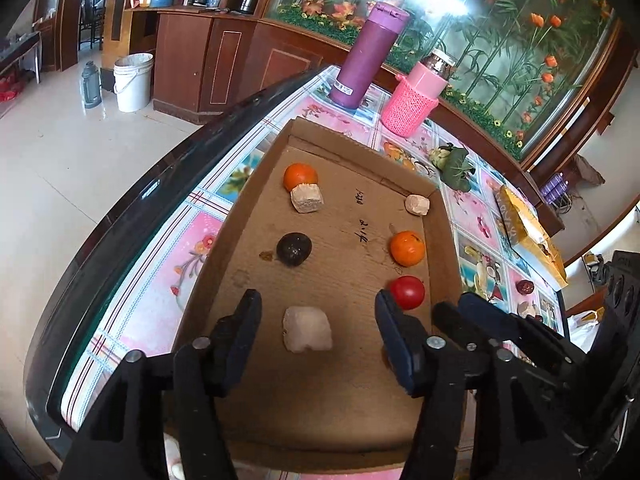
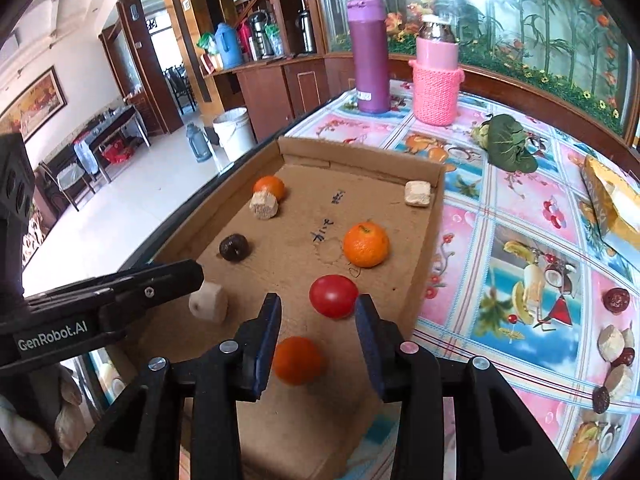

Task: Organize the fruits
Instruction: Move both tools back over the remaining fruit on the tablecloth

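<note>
A shallow cardboard tray (image 1: 436,216) lies on the flowered tablecloth. Inside it are two oranges (image 1: 300,176) (image 1: 407,248), a red tomato (image 1: 408,292), a dark round fruit (image 1: 294,249), two beige cubes (image 1: 306,199) (image 1: 417,204) and a white chunk (image 1: 307,329). My left gripper (image 1: 318,308) is open and straddles the white chunk, with a gap on both sides. My right gripper (image 2: 318,304) is open just short of the tomato (image 2: 333,296). A small, slightly blurred orange (image 2: 298,360) sits low between its fingers, clear of the right pad.
A purple flask (image 2: 368,56) and a pink knitted bottle (image 2: 436,80) stand behind the tray. A leafy green (image 2: 508,144) and a yellow box (image 2: 612,204) lie to the right, with several dried fruits and chunks (image 2: 616,344) near them. The table edge (image 1: 132,216) drops to the floor on the left.
</note>
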The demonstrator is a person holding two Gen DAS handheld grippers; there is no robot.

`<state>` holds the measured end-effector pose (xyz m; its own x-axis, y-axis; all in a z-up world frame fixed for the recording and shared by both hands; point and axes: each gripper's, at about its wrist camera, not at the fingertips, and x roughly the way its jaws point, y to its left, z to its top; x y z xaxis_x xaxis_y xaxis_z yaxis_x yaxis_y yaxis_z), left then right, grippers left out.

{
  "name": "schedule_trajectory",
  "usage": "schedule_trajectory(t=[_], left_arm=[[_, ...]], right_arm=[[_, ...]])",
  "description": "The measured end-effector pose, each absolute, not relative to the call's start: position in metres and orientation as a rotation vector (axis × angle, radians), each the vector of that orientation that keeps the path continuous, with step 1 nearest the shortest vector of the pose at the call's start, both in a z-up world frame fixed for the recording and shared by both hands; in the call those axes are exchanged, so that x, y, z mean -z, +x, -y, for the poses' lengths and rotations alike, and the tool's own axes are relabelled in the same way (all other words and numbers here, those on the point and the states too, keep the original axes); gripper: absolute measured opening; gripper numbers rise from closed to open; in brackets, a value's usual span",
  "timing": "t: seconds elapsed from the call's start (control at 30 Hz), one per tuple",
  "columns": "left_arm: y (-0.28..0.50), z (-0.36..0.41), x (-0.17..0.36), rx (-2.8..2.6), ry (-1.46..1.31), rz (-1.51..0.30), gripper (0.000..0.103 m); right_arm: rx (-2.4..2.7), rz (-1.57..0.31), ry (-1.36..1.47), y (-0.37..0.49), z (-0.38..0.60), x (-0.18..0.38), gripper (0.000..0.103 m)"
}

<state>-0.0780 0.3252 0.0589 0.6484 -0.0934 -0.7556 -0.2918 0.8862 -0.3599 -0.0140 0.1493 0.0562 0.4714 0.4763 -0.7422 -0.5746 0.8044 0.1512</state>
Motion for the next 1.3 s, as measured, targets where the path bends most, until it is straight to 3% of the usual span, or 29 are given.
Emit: schedule_trajectory(t=[0.17, 0.5, 0.83, 1.07, 1.3], left_arm=[[-0.089, -0.315, -0.068, -0.121, -0.478, -0.852, 0.075], [-0.106, -0.278, -0.084, -0.053, -0.446, -0.821, 0.076], [-0.102, -0.211, -0.094, 0.045, -0.338, -0.829, 0.075], [-0.092, -0.160, -0.087, 0.125, -0.259, -0.871, 0.075], [-0.080, -0.118, -0.076, 0.185, -0.190, -0.916, 0.075]], right_arm=[[-0.628, -0.821, -0.075, -0.022, -0.126, -0.074, 0.051], [-0.504, -0.763, 0.011, -0.039, -0.038, -0.090, 0.060], [-0.212, -0.720, 0.116, -0.057, 0.122, -0.106, 0.067], [-0.041, -0.723, 0.198, -0.068, 0.216, -0.102, 0.068], [0.008, -0.764, 0.231, -0.065, 0.250, -0.084, 0.069]])
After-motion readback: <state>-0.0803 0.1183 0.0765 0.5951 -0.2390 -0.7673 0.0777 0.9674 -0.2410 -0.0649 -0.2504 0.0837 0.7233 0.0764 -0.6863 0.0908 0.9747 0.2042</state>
